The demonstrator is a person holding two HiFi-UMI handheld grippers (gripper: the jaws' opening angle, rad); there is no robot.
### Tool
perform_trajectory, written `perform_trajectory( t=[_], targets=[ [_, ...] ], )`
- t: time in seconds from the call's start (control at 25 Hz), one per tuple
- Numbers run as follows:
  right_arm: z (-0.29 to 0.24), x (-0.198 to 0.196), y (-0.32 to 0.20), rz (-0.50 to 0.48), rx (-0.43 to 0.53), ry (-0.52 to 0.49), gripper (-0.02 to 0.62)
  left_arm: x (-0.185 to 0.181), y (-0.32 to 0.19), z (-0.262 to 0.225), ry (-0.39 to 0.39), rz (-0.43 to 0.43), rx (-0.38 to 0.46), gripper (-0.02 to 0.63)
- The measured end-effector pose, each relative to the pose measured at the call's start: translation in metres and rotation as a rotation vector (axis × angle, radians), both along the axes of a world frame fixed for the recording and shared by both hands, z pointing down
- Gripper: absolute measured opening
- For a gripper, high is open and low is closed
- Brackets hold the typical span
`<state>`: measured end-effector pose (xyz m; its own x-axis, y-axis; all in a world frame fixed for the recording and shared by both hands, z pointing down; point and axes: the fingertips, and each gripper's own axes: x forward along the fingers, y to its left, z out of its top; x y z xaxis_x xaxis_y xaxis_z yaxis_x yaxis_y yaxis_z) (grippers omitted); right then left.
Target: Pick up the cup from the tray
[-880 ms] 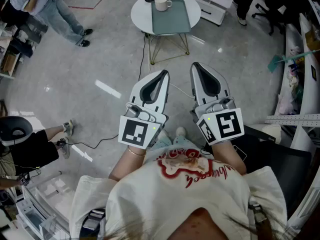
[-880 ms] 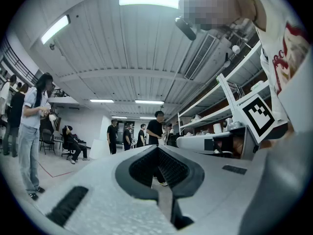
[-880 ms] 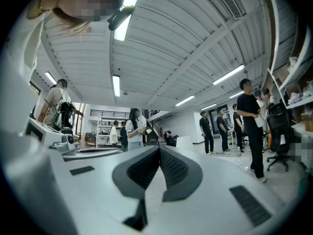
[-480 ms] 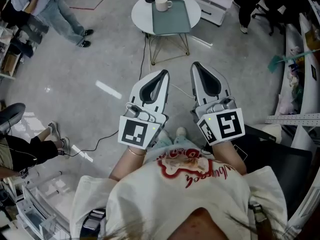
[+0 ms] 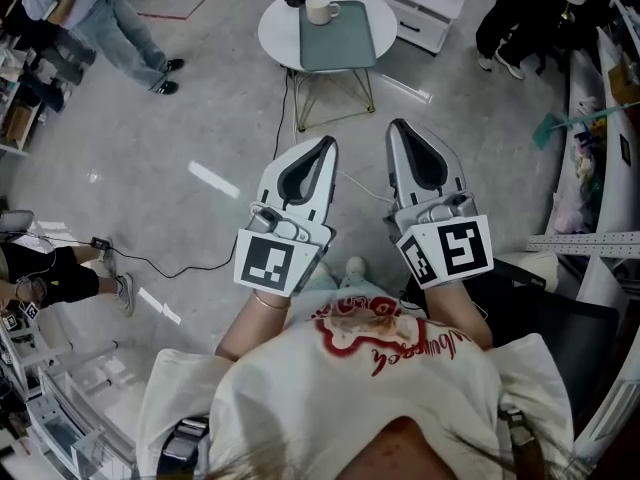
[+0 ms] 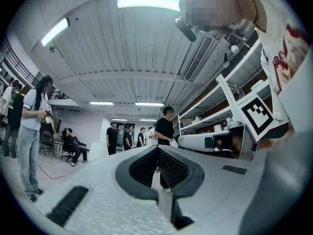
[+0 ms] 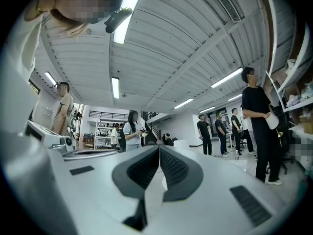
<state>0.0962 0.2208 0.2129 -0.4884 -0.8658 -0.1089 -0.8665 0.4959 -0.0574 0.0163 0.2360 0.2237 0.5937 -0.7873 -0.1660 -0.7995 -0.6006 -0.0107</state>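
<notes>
Both grippers are held side by side in front of the person's white shirt (image 5: 330, 388), pointing forward, well short of the desk.

- Left gripper (image 5: 327, 145): jaws together, dark pads meeting at the tips, nothing between them. The left gripper view confirms this (image 6: 157, 149).
- Right gripper (image 5: 397, 126): jaws together, nothing between them. The right gripper view confirms this (image 7: 159, 149).

Beyond the jaw tips lies bare grey floor (image 5: 190, 138), crossed by a thin black cable (image 5: 287, 108).

Farther ahead stands a round white desk (image 5: 272, 36) on thin metal legs. It carries a grey-green tray (image 5: 338, 38). The white cup (image 5: 319, 9) stands upright at the tray's far left corner, handle to the right; whether it rests on the tray or just beside it cannot be told.
</notes>
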Motion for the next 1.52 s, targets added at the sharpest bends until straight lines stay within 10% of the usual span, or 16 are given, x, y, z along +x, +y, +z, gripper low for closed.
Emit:
perform_trajectory(
  t=[0.44, 1.08, 1.52],
  targets=[
    [0.007, 0.0, -0.049, -0.042, 0.014, 0.019, 0.026, 0.0, -0.051, 0.014, 0.018, -0.039, -0.003, 0.012],
    [-0.005, -0.059, -0.289, 0.019, 0.039, 0.008, 0.026, -0.049, -0.296, -0.004, 0.009, 0.031, 0.043, 0.012],
    [0.021, -0.055, -0.373, 0.047, -0.026, 0.039, 0.028, -0.048, -0.368, 0.001, 0.031, 0.016, 0.011, 0.012]
  ],
)
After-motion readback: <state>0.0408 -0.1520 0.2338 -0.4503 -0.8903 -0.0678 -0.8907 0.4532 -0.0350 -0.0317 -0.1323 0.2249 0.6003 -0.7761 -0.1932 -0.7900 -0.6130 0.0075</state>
